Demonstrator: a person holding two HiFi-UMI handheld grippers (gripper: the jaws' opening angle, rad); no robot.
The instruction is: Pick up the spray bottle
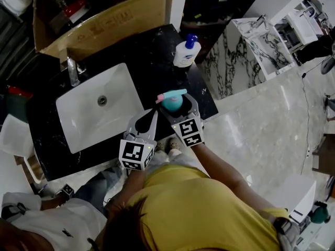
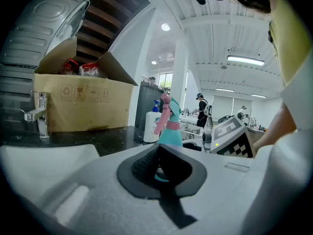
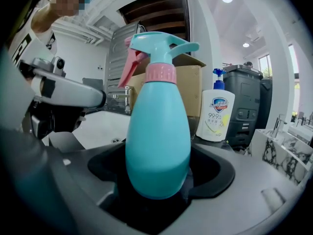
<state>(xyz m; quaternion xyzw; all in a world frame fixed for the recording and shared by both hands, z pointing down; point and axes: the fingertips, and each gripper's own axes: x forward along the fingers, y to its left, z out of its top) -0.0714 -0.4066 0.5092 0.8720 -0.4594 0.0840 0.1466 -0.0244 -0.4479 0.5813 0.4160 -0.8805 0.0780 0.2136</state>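
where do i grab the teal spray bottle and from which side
Grip the spray bottle by its broad round lower body, below the pink collar, coming level from the counter's front edge, where the right gripper has open jaws either side. It stands upright and its trigger juts sideways toward the sink, leaving both flanks free.

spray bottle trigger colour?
Pink trigger, matching the pink collar; the spray bottle body is teal. Shows best in the right gripper view.
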